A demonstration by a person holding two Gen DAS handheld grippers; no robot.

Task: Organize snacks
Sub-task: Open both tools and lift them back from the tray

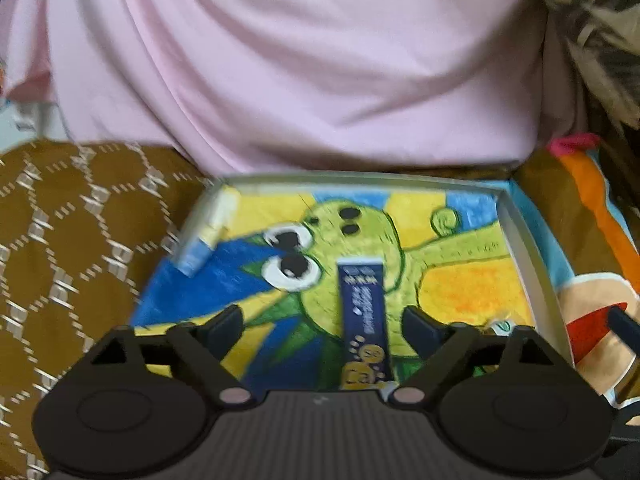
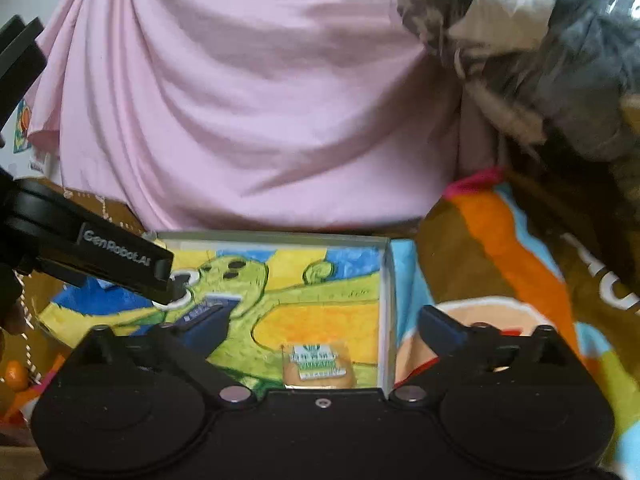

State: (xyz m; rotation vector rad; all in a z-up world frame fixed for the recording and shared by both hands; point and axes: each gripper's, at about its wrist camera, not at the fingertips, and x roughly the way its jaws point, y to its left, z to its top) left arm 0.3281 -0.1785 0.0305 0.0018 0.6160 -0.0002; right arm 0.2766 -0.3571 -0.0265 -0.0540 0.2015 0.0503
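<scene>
A shallow grey-walled box (image 1: pixel 520 240) holds a painted green cartoon creature on its floor. A dark blue stick packet (image 1: pixel 362 320) lies flat on it, between the spread fingers of my left gripper (image 1: pixel 322 316), which is open and not touching it. A white, yellow and blue packet (image 1: pixel 208 232) leans at the box's left wall. In the right wrist view a small biscuit pack with a green-and-white label (image 2: pixel 316 364) rests by the box's right wall (image 2: pixel 386 300). My right gripper (image 2: pixel 326 314) is open above it, nothing pressed between the pads.
A pink cloth (image 1: pixel 320 60) bulges behind the box. Brown patterned fabric (image 1: pixel 80 240) lies to the left, a colourful printed blanket (image 2: pixel 520 280) to the right. Crumpled grey-brown fabric (image 2: pixel 540 60) hangs at upper right. A small orange object (image 2: pixel 16 376) sits at far left.
</scene>
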